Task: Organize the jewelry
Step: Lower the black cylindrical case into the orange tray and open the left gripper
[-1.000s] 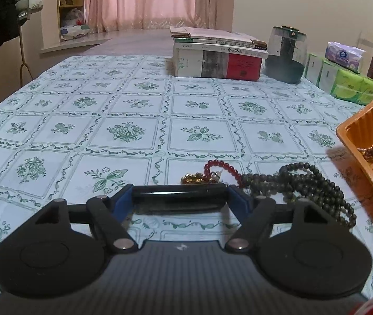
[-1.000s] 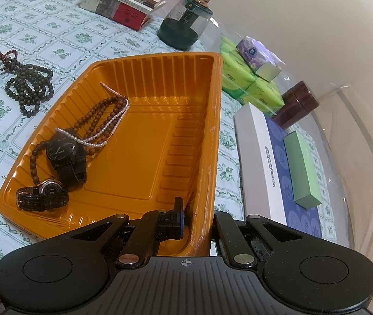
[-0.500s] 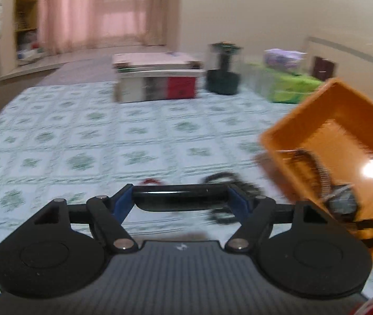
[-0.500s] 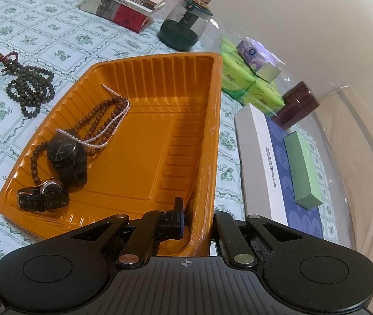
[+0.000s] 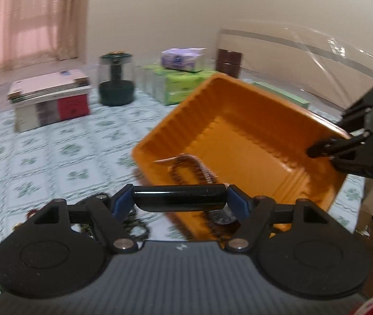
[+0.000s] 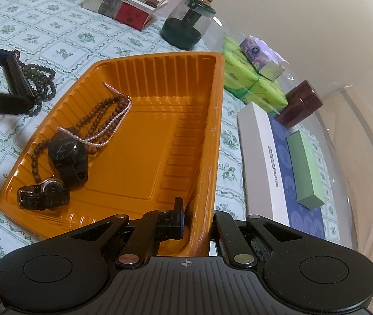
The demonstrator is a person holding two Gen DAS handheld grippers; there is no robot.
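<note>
My right gripper (image 6: 197,225) is shut on the near wall of the orange tray (image 6: 160,68), which also shows in the left wrist view (image 5: 252,120). In the tray lie a black watch (image 6: 67,149), a smaller strap watch (image 6: 44,193), a brown bead strand (image 6: 99,115) and a pearl strand (image 6: 113,120). My left gripper (image 5: 180,198) is shut on a black bangle (image 5: 180,198) and holds it over the tray's left edge. Dark green beads (image 6: 40,84) lie on the cloth left of the tray.
A stack of books (image 6: 126,2) and a glass-domed dark jar (image 6: 186,29) stand at the back. Green tissue packs (image 6: 249,84), a brown canister (image 6: 300,105), a white and blue box (image 6: 278,168) and a green box (image 6: 304,170) lie right of the tray.
My left gripper has lifted the black bangle off the cloth and swung right, towards the tray. The right gripper and the tray have stayed put.
</note>
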